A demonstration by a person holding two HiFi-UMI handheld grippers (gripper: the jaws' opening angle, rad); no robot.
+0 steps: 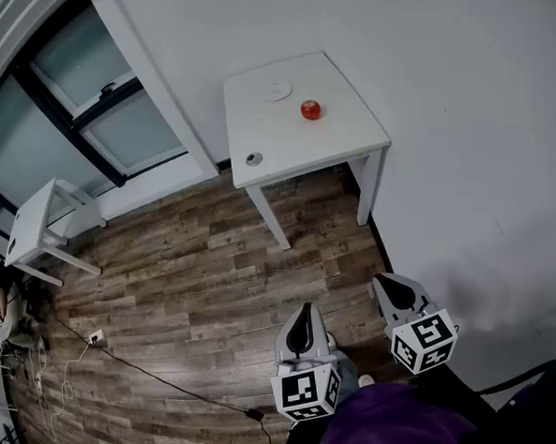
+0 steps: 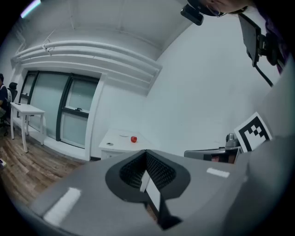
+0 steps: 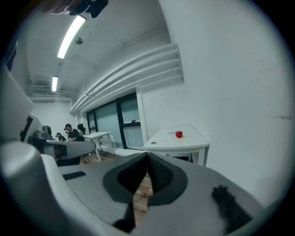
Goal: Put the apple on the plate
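A red apple (image 1: 311,109) rests on a white table (image 1: 329,138) against the far wall, just right of a flat white plate (image 1: 276,92). Both grippers are far from that table, low over the wood floor near my body. My left gripper (image 1: 307,310) and my right gripper (image 1: 392,289) both point toward the table, jaws together and nothing between them. In the left gripper view the apple (image 2: 133,139) and the plate (image 2: 124,135) appear small beyond the shut left gripper (image 2: 146,152). The right gripper view shows the apple (image 3: 179,134) past the shut right gripper (image 3: 147,154).
A small round grey object (image 1: 253,159) lies near the table's front left corner. A second white table (image 1: 34,222) stands at the left by glass doors (image 1: 82,97). A black cable (image 1: 127,362) crosses the floor. Seated people (image 3: 69,131) are far off. A white wall runs along the right.
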